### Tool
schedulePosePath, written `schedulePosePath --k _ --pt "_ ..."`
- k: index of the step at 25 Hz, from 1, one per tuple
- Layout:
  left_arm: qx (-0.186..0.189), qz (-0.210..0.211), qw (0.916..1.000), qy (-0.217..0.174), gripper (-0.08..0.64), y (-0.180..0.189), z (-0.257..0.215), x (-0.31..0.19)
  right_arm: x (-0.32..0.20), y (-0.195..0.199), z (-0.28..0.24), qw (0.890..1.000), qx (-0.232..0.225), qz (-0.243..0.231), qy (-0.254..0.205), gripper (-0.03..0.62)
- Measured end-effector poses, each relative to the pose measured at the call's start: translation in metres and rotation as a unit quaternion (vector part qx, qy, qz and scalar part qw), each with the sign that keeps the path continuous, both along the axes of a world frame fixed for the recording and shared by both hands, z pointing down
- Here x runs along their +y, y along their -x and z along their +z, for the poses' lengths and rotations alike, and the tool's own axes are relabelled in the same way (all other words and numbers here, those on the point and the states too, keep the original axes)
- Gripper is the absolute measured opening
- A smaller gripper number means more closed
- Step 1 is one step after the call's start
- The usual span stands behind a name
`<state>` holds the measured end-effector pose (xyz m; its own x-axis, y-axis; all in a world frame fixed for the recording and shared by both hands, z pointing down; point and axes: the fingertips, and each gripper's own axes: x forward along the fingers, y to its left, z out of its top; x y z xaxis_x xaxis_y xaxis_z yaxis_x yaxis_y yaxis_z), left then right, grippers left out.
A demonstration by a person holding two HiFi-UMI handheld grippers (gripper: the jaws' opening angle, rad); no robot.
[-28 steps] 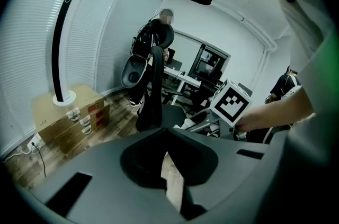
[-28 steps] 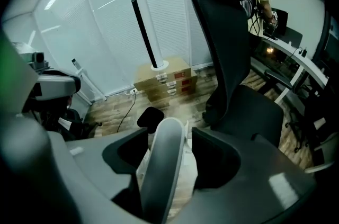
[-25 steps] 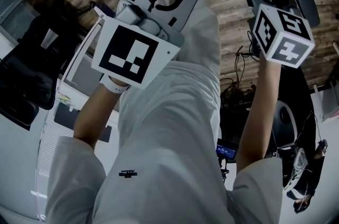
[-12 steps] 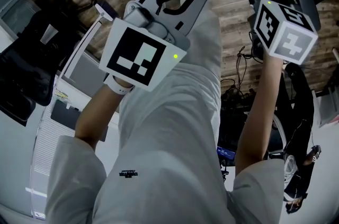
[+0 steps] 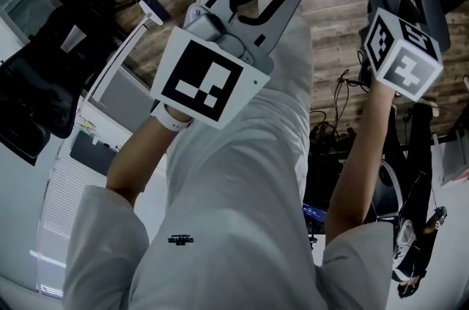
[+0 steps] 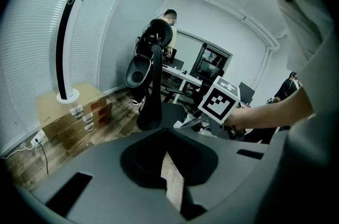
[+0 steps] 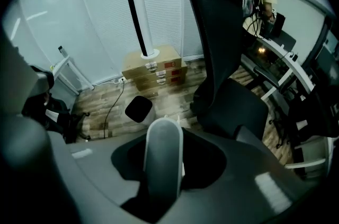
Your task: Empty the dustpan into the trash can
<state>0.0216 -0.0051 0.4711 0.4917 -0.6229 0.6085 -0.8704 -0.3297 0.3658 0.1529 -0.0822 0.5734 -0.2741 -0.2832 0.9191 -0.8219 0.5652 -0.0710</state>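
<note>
One grey handle (image 7: 164,159), one trash can (image 7: 139,110), one chair (image 7: 229,104), three boxes (image 7: 157,72).

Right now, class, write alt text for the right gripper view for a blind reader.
A pale grey handle stands between the right gripper's jaws, which have just been closing. Beyond: a black office chair, a small bin and a tower fan on cardboard boxes.

An office: swivel chairs (image 7: 228,59), desks (image 6: 181,76) with monitors (image 6: 212,61), slatted blinds (image 7: 95,0) and a wood-plank floor (image 7: 106,104).
</note>
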Motion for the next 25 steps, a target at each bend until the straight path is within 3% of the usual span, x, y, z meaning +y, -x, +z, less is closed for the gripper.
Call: schedulePosePath --k 6,20,25 --pt "-0.001 0.003 1.0 0.0 0.008 0.005 -0.002 0.014 0.011 -0.001 0.004 1.0 0.006 -0.008 -0.012 0.115" --pt "0.013 -0.012 0.9998 -0.002 0.008 0.005 -0.005 -0.006 -0.012 -0.004 -0.013 0.999 -0.015 0.036 -0.022 0.116" --pt "0.014 -0.018 0.9997 -0.013 0.007 0.002 -0.015 -0.013 -0.018 -0.002 -0.03 0.997 -0.031 0.051 -0.045 0.115"
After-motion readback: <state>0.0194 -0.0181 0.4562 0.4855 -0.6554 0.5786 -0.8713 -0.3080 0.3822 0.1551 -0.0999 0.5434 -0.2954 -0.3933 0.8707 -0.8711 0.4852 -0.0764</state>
